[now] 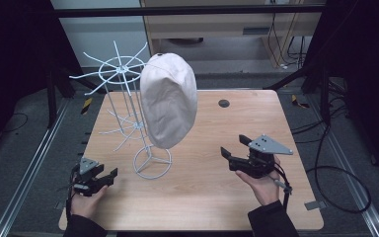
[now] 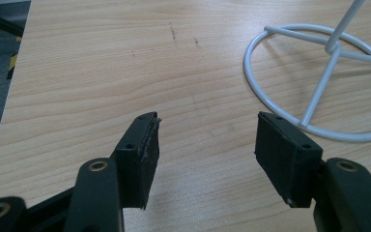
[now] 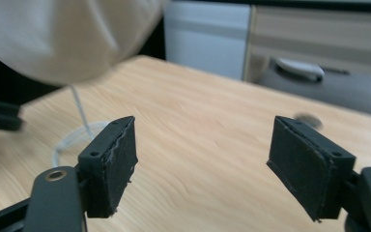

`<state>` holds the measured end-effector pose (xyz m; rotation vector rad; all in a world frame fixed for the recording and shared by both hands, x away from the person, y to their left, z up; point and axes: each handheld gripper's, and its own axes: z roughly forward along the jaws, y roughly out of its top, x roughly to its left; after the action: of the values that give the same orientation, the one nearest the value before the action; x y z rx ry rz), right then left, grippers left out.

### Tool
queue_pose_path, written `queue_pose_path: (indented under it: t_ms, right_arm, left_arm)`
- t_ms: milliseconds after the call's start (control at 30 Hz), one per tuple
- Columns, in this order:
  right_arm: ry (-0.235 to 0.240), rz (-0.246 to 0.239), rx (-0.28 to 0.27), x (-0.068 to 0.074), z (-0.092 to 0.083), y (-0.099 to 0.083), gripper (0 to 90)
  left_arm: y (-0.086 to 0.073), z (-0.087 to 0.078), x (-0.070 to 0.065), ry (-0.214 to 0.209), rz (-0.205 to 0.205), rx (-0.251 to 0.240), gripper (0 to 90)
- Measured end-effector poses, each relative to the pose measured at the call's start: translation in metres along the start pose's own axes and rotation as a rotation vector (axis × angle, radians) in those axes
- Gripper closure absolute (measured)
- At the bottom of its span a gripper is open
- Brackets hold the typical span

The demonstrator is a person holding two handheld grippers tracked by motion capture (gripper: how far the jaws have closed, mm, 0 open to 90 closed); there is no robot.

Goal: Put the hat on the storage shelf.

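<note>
Between right gripper [image 1: 236, 146] jaws: nothing, standing wide apart, pointing toward one cap [image 1: 169, 101] hanging on one wire rack [image 1: 152, 162] just ahead. Judging best: backing off level, avoiding snagging fabric. Left gripper [image 1: 107, 172] likewise gaping empty, resting near rack base. Counting two grippers.

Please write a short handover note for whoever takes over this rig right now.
Left gripper: open, nothing between its fingers, low over the table near the wire rack's ring base.
Right gripper: open, nothing between its fingers, right of the rack and clear of it.
Cream cap: hanging on an upper arm of the white wire rack, free of both grippers.
Done: the cap appears hung and released.
Left: probably nothing beyond checking that the cap sits securely and pulling both grippers back.
</note>
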<state>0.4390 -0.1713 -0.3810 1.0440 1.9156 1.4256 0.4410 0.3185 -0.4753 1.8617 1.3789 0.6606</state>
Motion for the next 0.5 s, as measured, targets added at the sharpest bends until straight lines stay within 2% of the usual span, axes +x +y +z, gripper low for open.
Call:
queue_pose_path:
  t_ms: [233,267,300,500]
  right_arm:
    - [-0.068,0.031,0.081,-0.026,-0.003,-0.033,21.6]
    - [-0.068,0.031,0.081,-0.026,-0.003,-0.033,21.6]
    - [-0.096,0.037,0.108,-0.034,-0.003,-0.044,20.7]
    - [-0.150,0.066,0.178,-0.052,0.000,-0.067,19.0]
  left_arm:
    - [0.000,-0.001,0.000,-0.005,0.000,0.000,41.8]
    - [0.000,-0.001,0.000,-0.005,0.000,0.000,42.0]
    - [0.000,-0.001,0.000,-0.007,0.001,0.000,42.0]
    - [0.000,-0.001,0.001,-0.009,0.003,0.000,43.3]
